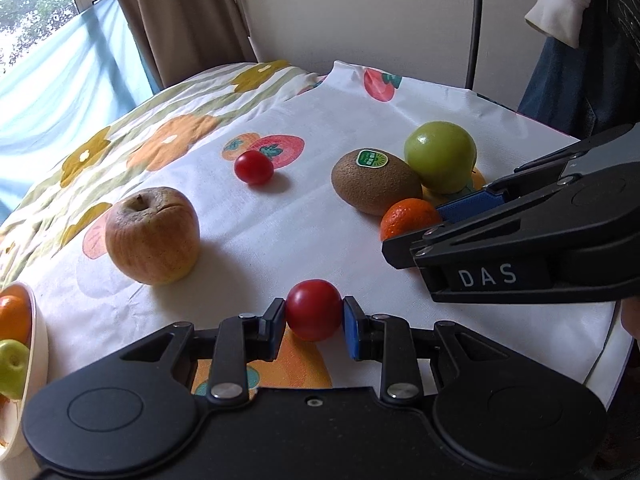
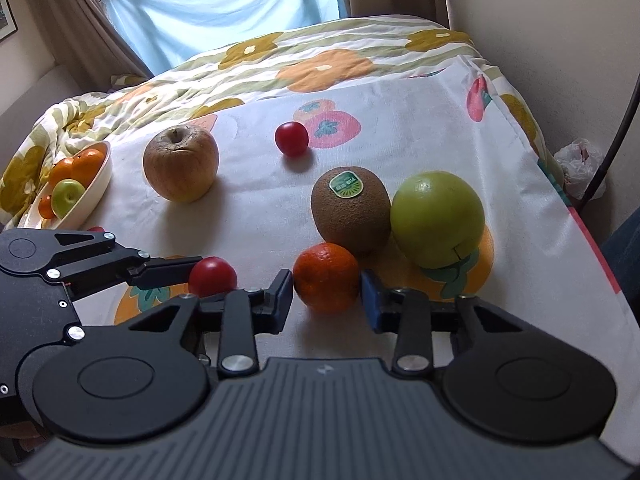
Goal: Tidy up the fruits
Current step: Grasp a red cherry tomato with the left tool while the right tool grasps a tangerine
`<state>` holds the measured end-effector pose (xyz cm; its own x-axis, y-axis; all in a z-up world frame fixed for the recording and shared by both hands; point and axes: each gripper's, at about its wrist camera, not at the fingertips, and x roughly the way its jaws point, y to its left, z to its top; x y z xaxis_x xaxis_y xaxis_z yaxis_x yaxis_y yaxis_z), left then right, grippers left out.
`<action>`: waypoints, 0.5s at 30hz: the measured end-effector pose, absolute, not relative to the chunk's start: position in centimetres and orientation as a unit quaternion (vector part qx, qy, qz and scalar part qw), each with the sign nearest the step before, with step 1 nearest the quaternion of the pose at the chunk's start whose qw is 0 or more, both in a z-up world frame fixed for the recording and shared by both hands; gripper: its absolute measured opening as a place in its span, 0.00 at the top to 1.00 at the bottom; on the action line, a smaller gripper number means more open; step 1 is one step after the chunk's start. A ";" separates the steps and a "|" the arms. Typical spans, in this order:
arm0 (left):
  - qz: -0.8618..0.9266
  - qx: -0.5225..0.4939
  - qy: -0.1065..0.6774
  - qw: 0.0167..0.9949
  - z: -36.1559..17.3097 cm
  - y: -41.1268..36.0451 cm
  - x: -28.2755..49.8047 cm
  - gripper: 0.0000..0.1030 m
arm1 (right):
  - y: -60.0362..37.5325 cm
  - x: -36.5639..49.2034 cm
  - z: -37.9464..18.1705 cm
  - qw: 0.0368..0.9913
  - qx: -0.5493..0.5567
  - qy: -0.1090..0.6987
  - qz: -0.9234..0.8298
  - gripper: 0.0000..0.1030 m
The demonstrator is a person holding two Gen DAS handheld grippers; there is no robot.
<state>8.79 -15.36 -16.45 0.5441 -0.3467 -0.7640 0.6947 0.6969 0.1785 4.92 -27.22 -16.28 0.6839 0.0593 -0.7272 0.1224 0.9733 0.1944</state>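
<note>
Gripping at once on both sides, the two claws each have a small fruit pinched between their pads on the fruit-print cloth [image 2: 420, 128]. The left gripper [image 1: 314, 316] is closed on a red cherry tomato [image 1: 314, 309], its pads pressing the fruit's two flanks at mid-height, which looks like a hold meant to keep a smooth, round thing from squirting out. The right gripper [image 2: 327, 292] is clamped on the small orange [image 2: 326, 277], again across the widest part; the orange sits just in front of the kiwi [image 2: 351, 209] and beside the green apple [image 2: 437, 218], so the jaws come in from the near side, probably to avoid nudging those two. Both fruits seem to rest on the cloth, not yet lifted. Well apart to the left stands the white bowl [image 2: 98, 180], already holding oranges and a small green apple, and I judge it the place where the loose fruit is to go. A russet apple [image 2: 181, 163] and a second cherry tomato [image 2: 291, 138] lie farther back, untouched, each clear of the others. The next move likely calls for a straight lift before carrying leftward, since the soft bedding beneath could let neighbouring fruit roll.
</note>
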 end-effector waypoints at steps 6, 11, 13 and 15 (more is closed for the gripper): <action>-0.276 0.209 0.372 0.861 -15.6 -14.3 8.4 0.68 | -26.7 4.5 -15.7 0.910 0.109 0.399 -0.004 0.50; -0.248 0.183 0.377 0.874 -14.4 -13.1 7.6 0.68 | -26.2 4.3 -14.4 0.913 0.105 0.394 0.009 0.50; -0.237 0.174 0.378 0.878 -13.9 -12.7 7.3 0.68 | -25.9 4.2 -13.8 0.915 0.097 0.392 0.016 0.50; -0.226 0.166 0.378 0.882 -13.3 -12.3 7.0 0.68 | -25.5 4.1 -13.2 0.917 0.090 0.388 0.023 0.50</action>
<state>7.04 -12.32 -13.26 0.6124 -0.2726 -0.7421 0.5239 0.8429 0.1227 4.11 -25.52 -13.18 0.6972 0.1121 -0.7081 0.0282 0.9826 0.1833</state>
